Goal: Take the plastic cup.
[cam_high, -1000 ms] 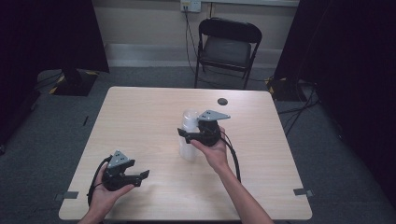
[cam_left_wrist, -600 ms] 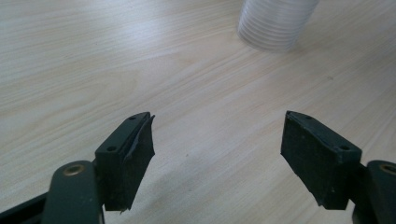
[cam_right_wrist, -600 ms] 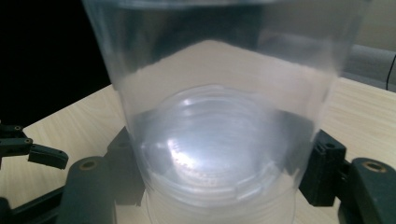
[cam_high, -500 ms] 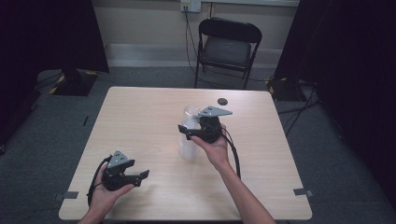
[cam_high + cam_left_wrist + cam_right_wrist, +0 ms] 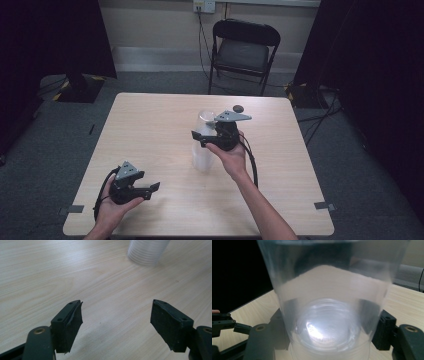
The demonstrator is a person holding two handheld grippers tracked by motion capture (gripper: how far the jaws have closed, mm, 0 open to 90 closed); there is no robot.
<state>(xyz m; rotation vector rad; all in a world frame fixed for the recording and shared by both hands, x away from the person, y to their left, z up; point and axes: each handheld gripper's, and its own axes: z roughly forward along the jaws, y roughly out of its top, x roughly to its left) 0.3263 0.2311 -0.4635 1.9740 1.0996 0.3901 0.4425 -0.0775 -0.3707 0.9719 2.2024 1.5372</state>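
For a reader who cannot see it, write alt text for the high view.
A person's right gripper is shut on a clear plastic cup standing upright near the middle of a light wooden table. The left gripper, jaws open and holding nothing, rests near the table's front left. A small dark object lies toward the far edge, before a black folding chair.

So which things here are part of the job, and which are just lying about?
In the job:
- clear plastic cup, clamped in the right gripper
- left gripper, open, waiting

Lying about:
- small dark object near the table's far edge
- folding chair
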